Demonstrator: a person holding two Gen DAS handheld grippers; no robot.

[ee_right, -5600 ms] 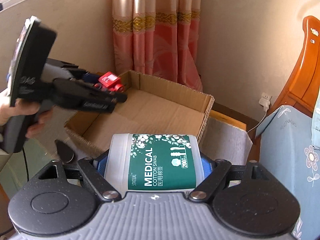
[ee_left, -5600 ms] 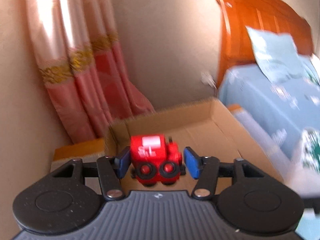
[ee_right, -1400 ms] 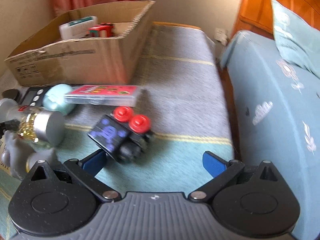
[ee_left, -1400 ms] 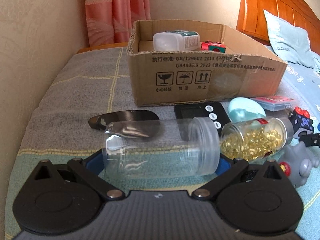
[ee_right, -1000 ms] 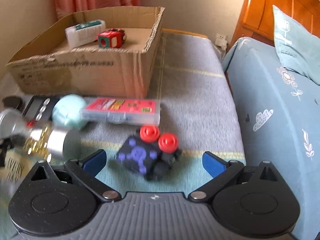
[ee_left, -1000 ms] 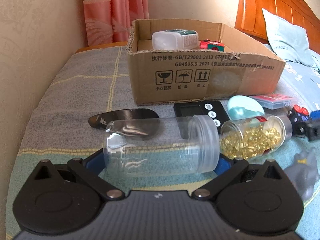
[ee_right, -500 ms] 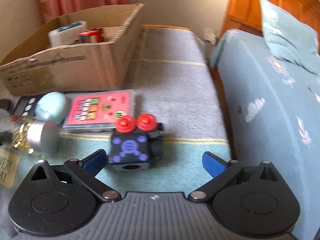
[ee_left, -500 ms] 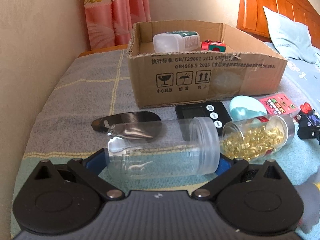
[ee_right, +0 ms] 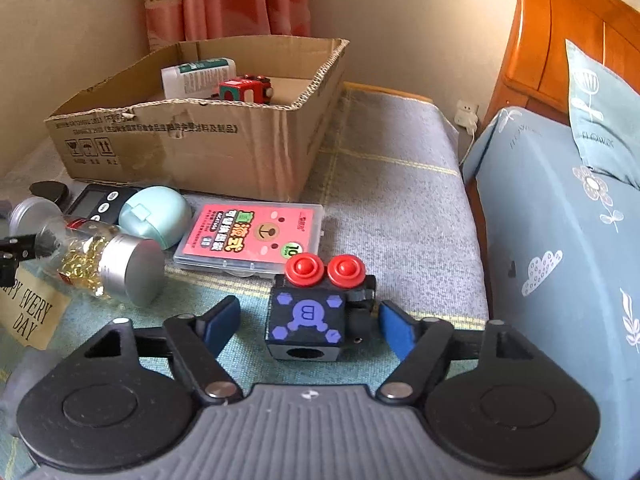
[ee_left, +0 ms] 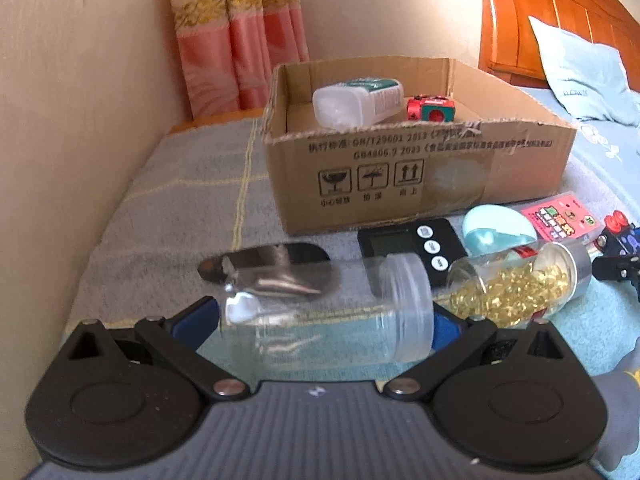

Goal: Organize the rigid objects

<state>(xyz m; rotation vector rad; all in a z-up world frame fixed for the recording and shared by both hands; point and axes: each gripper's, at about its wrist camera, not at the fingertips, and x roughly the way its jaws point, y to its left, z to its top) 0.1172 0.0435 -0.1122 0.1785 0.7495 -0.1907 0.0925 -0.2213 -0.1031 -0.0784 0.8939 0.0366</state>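
Note:
My left gripper (ee_left: 322, 320) is shut on a clear plastic jar (ee_left: 328, 312), which lies sideways between the blue pads just over the blanket. My right gripper (ee_right: 310, 324) is closing around a black toy cube (ee_right: 308, 316) with two red buttons. The cube sits on the blanket between the fingers; the right pad is almost at its side and a gap shows at the left pad. Behind stands the open cardboard box (ee_left: 420, 172) (ee_right: 192, 148), holding a cotton swab container (ee_left: 356, 100) and a red toy (ee_left: 430, 109).
On the blanket in front of the box lie a bottle of gold capsules (ee_left: 516, 284), a black timer (ee_left: 412, 244), a mint egg-shaped case (ee_right: 156, 216), a pink card case (ee_right: 252, 236) and a dark flat oval piece (ee_left: 264, 260). A blue-sheeted bed (ee_right: 560, 240) rises on the right.
The right gripper's fingers have drawn in from wide apart to close around the black cube. The left gripper still holds the clear jar in about the same place.

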